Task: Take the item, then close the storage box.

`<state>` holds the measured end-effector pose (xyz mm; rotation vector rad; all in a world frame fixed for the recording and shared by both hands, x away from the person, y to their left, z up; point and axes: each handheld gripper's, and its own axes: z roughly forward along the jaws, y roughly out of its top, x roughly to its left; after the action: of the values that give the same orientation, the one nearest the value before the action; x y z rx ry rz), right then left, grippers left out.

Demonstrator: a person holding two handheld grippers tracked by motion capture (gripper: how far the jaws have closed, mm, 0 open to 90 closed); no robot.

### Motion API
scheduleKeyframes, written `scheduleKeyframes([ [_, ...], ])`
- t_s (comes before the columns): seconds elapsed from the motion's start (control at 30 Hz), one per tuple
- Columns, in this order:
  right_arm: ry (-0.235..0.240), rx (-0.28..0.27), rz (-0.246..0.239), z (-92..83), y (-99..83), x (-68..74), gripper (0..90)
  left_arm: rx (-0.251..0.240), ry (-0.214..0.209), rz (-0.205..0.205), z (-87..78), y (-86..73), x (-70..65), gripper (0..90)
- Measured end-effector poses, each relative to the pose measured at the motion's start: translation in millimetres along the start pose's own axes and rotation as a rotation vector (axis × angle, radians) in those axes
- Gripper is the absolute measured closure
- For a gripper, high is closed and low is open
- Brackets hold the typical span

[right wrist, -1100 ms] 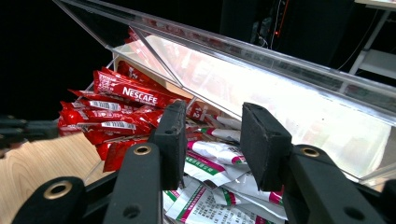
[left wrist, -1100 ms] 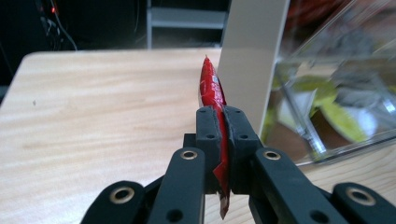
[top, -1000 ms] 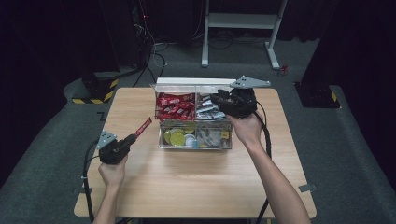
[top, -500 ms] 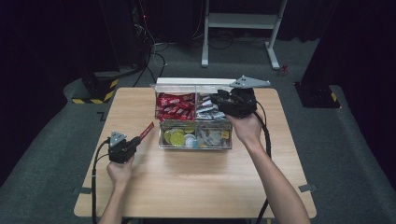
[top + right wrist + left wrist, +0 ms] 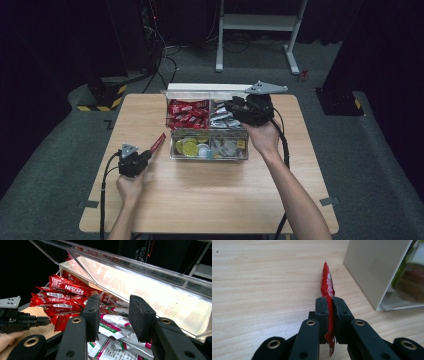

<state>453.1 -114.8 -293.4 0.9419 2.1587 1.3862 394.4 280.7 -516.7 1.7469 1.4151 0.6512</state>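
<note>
Red Nescafé sachets [image 5: 65,288], white-and-green sachets [image 5: 113,326], what look like yellow discs [image 5: 190,148]; pale woodgrain table [image 5: 200,195].

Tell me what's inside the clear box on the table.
The box holds red sachets back left, white sachets back right, round capsules front left. Front-right contents are unclear; lower layers are covered.

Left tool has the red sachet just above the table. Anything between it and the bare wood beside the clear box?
Nothing visible. The left tool is shut on the thin red foil sachet, whose tip points over bare light wooden tabletop. The clear plastic compartment box stands off to one side, not in the path. The right tool is over the box.
</note>
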Motion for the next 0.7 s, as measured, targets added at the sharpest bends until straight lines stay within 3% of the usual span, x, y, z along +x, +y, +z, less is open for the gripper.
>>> scheduleKeyframes([
  [0.2, -0.001, -0.003, 0.004, 0.5, -0.1, 0.0, 61.0, 0.058, 0.016, 0.004, 5.5, -7.8, -1.2, 82.5],
  [0.5, 0.004, -0.006, 0.005, 0.7, -0.4, -0.5, 60.8, 0.089, 0.016, 0.019, 7.8, -7.8, -3.4, 79.6],
  [0.7, 0.004, -0.001, 0.005, 0.5, -0.4, 0.1, 60.0, 0.1, -0.033, -0.018, 3.0, -9.3, -3.1, 62.4],
])
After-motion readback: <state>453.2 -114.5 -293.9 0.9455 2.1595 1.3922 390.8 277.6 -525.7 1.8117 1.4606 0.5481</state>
